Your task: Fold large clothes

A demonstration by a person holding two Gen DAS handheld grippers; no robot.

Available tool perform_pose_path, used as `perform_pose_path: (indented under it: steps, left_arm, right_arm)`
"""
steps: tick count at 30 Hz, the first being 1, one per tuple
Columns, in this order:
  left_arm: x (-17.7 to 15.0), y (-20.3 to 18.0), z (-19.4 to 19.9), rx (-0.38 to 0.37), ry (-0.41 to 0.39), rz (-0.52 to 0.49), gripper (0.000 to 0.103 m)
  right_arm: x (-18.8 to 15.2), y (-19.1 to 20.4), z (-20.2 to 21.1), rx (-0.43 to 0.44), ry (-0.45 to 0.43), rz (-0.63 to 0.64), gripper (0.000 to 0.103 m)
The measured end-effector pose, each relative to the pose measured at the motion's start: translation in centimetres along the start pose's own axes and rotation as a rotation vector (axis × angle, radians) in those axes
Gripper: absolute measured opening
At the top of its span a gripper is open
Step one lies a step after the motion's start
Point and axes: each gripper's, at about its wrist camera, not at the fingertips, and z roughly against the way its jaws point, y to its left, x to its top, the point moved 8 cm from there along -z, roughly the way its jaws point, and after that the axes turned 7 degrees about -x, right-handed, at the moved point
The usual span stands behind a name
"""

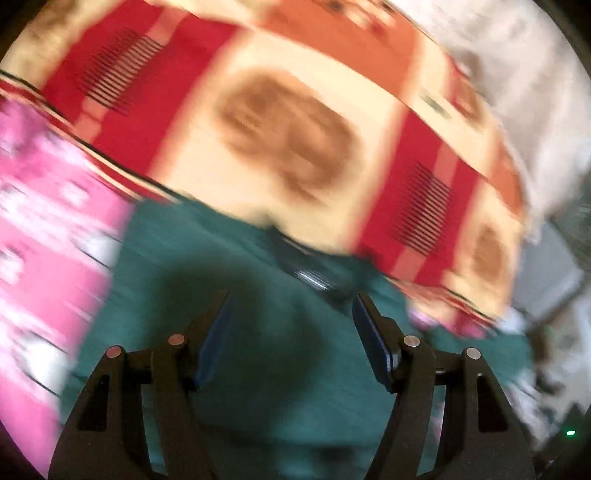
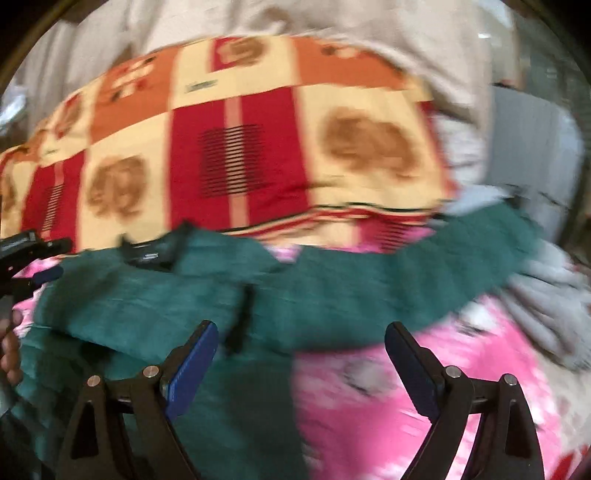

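Note:
A large teal garment (image 1: 258, 369) lies spread on a pink-and-white patterned sheet (image 1: 44, 240); both views are blurred. Its dark collar with a label (image 1: 314, 277) points toward the far side. My left gripper (image 1: 291, 306) hovers over the garment's body just short of the collar, open, with nothing between its blue pads. In the right wrist view the garment (image 2: 332, 295) stretches across the middle, its collar (image 2: 151, 254) at the left. My right gripper (image 2: 301, 332) is open over the garment's near edge where it meets the pink sheet (image 2: 388, 406), holding nothing. The left gripper (image 2: 33, 258) shows at that view's far left edge.
A red, cream and orange patchwork blanket (image 2: 240, 147) is bunched beyond the garment. Pale grey cloth (image 2: 332, 22) lies behind it and another grey piece (image 2: 546, 314) at the right. A person's hand (image 2: 9, 354) shows at the left edge.

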Motion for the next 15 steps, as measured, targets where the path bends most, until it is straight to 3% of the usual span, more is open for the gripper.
perform_pose_path:
  steps: [2, 5, 8, 11, 15]
  left_arm:
    - [0.8, 3.2, 0.0, 0.026, -0.022, 0.051, 0.066]
    - [-0.2, 5.6, -1.7, -0.02, 0.023, 0.16, 0.066]
    - [-1.1, 5.5, -3.0, -0.013, 0.056, 0.146, 0.066]
    - [-1.7, 5.4, -4.0, 0.03, 0.082, 0.105, 0.066]
    - [-2.9, 6.3, -5.1, 0.117, 0.13, 0.035, 0.066]
  right_arm:
    - [1.5, 3.8, -1.7, 0.095, 0.005, 0.029, 0.064]
    - [2.6, 9.3, -3.7, 0.204, 0.014, 0.085, 0.062]
    - [1.9, 13.5, -6.5, 0.262, 0.078, 0.135, 0.062]
    - [-0.4, 14.2, -10.0, 0.255, 0.202, 0.179, 0.06]
    - [-1.4, 11.1, -12.8, 0.216, 0.281, 0.12, 0.058]
